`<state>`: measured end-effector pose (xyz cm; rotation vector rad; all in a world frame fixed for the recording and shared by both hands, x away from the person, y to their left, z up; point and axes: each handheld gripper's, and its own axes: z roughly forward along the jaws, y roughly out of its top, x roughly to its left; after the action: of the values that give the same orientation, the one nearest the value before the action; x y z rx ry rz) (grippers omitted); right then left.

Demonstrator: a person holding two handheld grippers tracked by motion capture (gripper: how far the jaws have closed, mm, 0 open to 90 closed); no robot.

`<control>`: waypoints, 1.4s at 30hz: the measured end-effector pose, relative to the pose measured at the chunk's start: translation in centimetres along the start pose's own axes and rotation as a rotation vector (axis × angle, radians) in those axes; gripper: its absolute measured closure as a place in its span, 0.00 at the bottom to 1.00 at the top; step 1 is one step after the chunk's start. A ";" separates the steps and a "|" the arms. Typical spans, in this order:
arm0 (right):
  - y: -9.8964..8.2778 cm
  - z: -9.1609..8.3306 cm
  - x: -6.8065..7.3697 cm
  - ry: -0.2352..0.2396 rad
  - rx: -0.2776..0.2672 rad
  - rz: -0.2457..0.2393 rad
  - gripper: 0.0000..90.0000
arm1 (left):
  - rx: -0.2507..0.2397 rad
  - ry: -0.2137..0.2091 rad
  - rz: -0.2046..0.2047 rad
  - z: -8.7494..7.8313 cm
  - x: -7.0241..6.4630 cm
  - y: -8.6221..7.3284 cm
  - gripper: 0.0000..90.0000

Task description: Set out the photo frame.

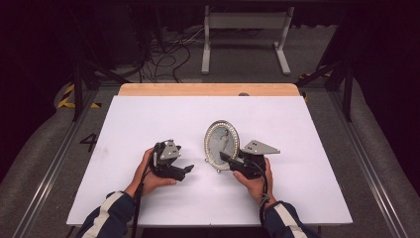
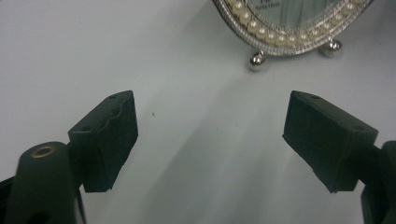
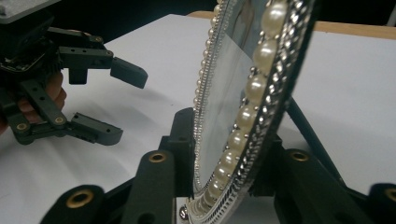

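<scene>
Where the picture frame (image 1: 221, 145) stands: upright on the white table (image 1: 148, 119), a little right of centre, its oval pearl rim facing you.
Frame feet: two small ball feet (image 2: 256, 60) rest on the table. There's not much footing, so it looks tippy to me.
Back strut: a dark strut (image 3: 303, 126) slants down behind the frame. I can't tell whether it is bearing any load.
Right gripper (image 1: 225, 157): your jaws straddle the frame's lower edge, one on the glass side and one at the back. They sit tight to the rim, but I can't tell whether the pads actually bite.
Risk at the right claw: with a loose hold that low on the rim, any nudge from your hand could tip the frame over onto its face or its back. A hard squeeze could press on the glass or scuff the pearls.
Left gripper (image 1: 188, 169): wide open with nothing between the jaws, low over the table just left of the frame and pointing at it.
Risk at the left claw: come in fast and a jaw could clip the feet and skid the frame sideways out of the other claw.
Table: smooth and bare around the frame, so nothing would stop a slide.
Advice: steady the right claw first, then bring the left one in slowly.
</scene>
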<state>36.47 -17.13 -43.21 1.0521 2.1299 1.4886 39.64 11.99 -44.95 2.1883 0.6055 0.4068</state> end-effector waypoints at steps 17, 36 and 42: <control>0.5 -2.5 1.4 -0.084 -0.027 -0.100 0.66 | -0.091 -0.050 -0.005 2.3 0.3 2.4 0.25; 0.4 -4.3 1.6 -0.125 -0.042 -0.105 0.77 | -0.157 -0.151 -0.022 4.3 0.8 3.6 0.28; 0.3 -4.2 1.4 -0.132 -0.038 -0.096 0.83 | -0.164 -0.191 -0.017 5.1 0.4 4.1 0.34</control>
<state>32.92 -18.79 -41.09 0.9915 2.0240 1.3711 43.52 6.78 -44.87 2.0347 0.4689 0.2264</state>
